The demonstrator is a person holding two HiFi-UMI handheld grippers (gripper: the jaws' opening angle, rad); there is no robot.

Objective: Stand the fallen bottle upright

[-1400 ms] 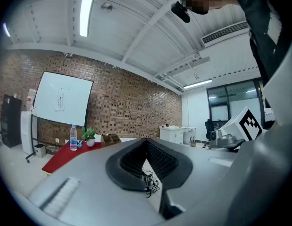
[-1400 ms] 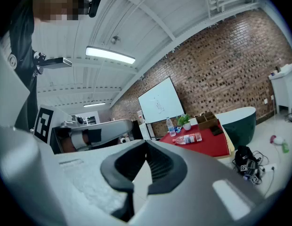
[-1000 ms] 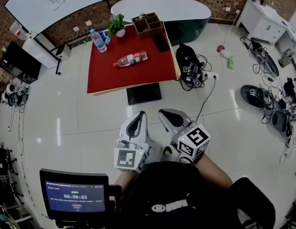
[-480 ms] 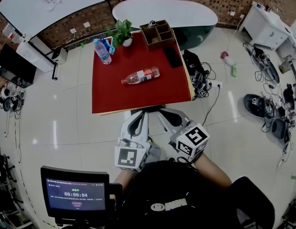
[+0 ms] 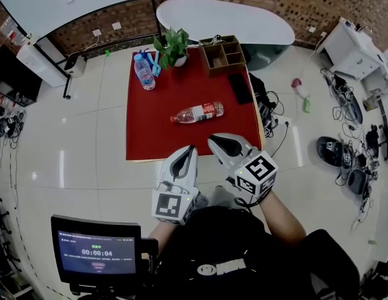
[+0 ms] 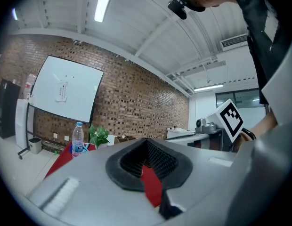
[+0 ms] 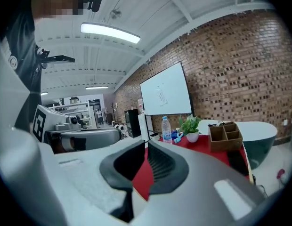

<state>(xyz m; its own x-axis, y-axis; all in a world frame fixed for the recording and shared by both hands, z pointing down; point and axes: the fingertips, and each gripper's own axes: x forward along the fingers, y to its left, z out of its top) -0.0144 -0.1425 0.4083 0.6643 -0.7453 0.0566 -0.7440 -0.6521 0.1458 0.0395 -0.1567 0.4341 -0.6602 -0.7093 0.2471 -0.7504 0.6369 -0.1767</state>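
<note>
The fallen bottle (image 5: 197,112), clear plastic with a red label, lies on its side in the middle of the red table (image 5: 153,127), cap end to the left. My left gripper (image 5: 191,149) hangs at the table's near edge, shut and empty. Beside it, my right gripper (image 5: 214,140) reaches just over that edge, short of the bottle; its jaws are starting to part, with nothing between them. In the left gripper view, the left gripper (image 6: 148,154) points level over the table. The right gripper (image 7: 147,160) tilts slightly down in its own view. The jaws hide the fallen bottle in both gripper views.
At the table's far left stands an upright water bottle (image 5: 144,72), next to a potted plant (image 5: 174,45). A wooden organizer (image 5: 222,54) and a black phone (image 5: 239,88) occupy the far right. Bags and cables (image 5: 269,114) crowd the floor to the right of the table. A monitor (image 5: 97,252) sits near my left.
Both grippers have moved forward from over the open floor to the near edge of the red table. The bottle has not moved on the table.
</note>
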